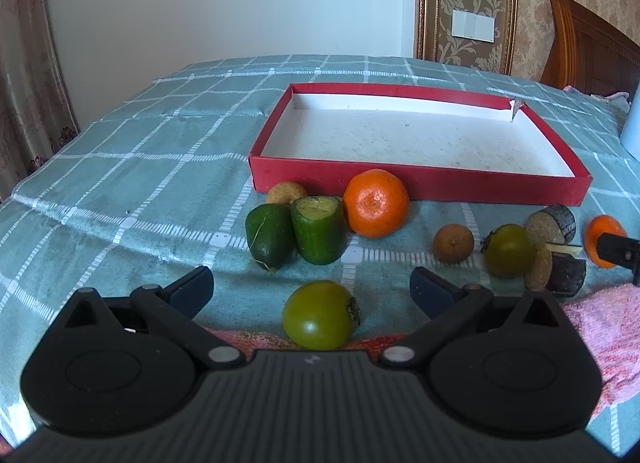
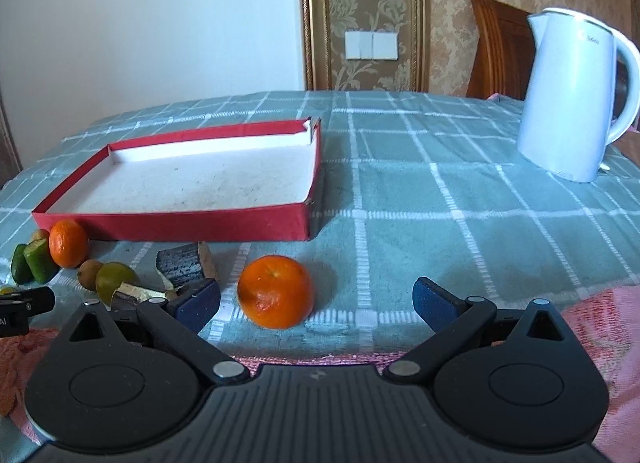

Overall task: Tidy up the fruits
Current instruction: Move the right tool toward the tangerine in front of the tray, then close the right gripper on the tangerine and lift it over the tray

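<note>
Teal checked cloth point(image 1: 132, 167) covers the surface under both tools. Left gripper point(image 1: 312, 285) stands spread, empty, a round green persimmon-like fruit point(image 1: 319, 314) between its fingers near their base. Right gripper point(image 2: 316, 299) is likewise apart and empty, a round orange mandarin point(image 2: 275, 291) just ahead. Beyond lies the shallow red cardboard tray point(image 1: 420, 179), empty, more fruit crowded along its near wall. Only the right view shows the white plastic kettle point(image 2: 576, 103) and bare cloth between it and the tray.
</note>
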Action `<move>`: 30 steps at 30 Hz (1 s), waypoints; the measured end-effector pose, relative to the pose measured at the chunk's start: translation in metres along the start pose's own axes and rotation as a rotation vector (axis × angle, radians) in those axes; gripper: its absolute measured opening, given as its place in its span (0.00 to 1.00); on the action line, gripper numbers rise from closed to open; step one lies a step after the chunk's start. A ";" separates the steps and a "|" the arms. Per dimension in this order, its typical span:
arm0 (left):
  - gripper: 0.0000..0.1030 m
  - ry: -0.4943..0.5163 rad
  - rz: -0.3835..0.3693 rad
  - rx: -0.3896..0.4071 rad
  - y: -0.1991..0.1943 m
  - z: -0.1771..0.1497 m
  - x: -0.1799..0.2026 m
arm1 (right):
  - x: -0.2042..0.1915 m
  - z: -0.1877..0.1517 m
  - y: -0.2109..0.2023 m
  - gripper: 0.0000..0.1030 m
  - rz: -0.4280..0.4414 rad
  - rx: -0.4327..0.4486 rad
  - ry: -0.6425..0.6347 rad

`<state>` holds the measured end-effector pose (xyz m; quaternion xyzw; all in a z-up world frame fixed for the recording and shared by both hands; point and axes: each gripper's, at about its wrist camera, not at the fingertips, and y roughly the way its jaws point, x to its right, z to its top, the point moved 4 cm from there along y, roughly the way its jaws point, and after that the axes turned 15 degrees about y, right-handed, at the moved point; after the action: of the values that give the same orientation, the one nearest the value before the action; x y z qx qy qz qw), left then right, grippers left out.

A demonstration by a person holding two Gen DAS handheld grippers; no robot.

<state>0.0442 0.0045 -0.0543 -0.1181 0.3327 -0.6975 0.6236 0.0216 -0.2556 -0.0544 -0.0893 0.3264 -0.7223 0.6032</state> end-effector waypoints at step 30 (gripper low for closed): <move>1.00 0.014 0.004 -0.006 0.002 0.003 0.003 | -0.011 -0.005 0.025 0.95 0.006 -0.046 -0.029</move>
<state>0.0473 0.0010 -0.0542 -0.1145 0.3394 -0.6961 0.6222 0.0421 -0.2448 -0.0693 -0.1128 0.3345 -0.7113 0.6078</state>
